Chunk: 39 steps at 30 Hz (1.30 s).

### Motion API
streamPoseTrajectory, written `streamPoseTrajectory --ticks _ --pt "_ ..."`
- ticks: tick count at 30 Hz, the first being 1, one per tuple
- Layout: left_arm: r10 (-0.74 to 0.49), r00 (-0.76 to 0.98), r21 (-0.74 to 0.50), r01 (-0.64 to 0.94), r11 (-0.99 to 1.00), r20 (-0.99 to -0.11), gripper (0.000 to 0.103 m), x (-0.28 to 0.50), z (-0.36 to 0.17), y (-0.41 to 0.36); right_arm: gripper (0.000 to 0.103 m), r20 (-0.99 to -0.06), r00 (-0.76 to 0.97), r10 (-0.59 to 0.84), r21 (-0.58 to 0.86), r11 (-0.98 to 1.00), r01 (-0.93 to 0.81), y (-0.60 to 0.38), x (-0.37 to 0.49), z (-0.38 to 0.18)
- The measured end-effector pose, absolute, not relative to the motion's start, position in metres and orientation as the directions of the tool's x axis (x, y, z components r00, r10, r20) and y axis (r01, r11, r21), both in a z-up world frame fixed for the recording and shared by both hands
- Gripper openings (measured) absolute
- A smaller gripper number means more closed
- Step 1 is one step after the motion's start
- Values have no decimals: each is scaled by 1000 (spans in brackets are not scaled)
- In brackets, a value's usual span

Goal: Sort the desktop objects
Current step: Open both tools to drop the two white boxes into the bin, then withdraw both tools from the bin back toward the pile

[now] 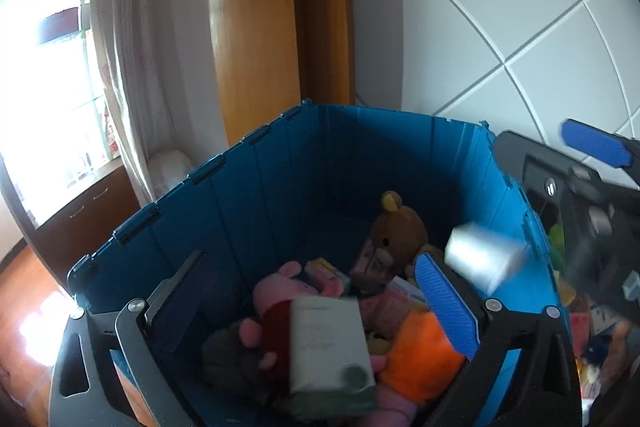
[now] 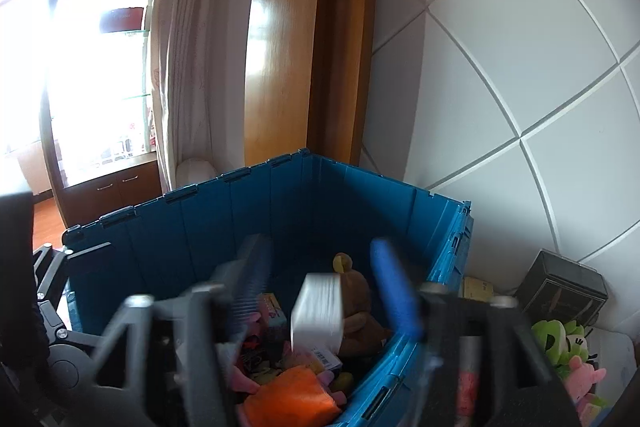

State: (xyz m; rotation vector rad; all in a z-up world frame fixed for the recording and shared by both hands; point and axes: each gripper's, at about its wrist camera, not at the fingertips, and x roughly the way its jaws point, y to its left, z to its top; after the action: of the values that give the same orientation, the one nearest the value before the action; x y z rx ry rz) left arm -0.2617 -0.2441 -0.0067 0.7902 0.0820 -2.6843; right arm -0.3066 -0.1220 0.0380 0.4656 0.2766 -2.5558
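From the left wrist, the left gripper (image 1: pixel 316 291) hangs spread wide and empty over the blue crate (image 1: pixel 280 163); a pale box (image 1: pixel 330 343) lies on the plush toys inside, long axis running away from the camera. A blurred white box (image 1: pixel 482 261) sits tilted above the crate's right wall. From the right wrist, the right gripper (image 2: pixel 326 291) stands parted, the white box (image 2: pixel 318 311) upright between its fingers, touching neither.

A blue crate (image 1: pixel 256 187) holds a brown bear (image 1: pixel 398 231), pink plush (image 1: pixel 280 287), orange plush (image 1: pixel 420 351) and white box (image 1: pixel 482 259).
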Motion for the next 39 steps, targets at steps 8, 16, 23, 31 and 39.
streamPoseTrajectory --ticks 8,16,23,31,39 --pt "-297 -781 24 341 -940 -549 103 -257 -9 -245 103 -359 -828 -432 -120 -858 499 -116 -299 42" --pt "-278 -786 9 328 -945 -552 103 -249 -9 -242 103 -363 -843 -397 -128 -875 467 -104 -287 43" --pt "-252 -792 9 298 -955 -556 103 -241 -11 -233 103 -374 -854 -362 -133 -890 436 -94 -275 40" --pt "-225 -800 -3 272 -962 -556 103 -231 -12 -226 103 -382 -862 -333 -156 -896 415 -86 -260 37" --pt "-200 -824 18 225 -974 -530 103 -201 -4 -176 103 -391 -859 -332 -78 -917 390 -31 -238 27"
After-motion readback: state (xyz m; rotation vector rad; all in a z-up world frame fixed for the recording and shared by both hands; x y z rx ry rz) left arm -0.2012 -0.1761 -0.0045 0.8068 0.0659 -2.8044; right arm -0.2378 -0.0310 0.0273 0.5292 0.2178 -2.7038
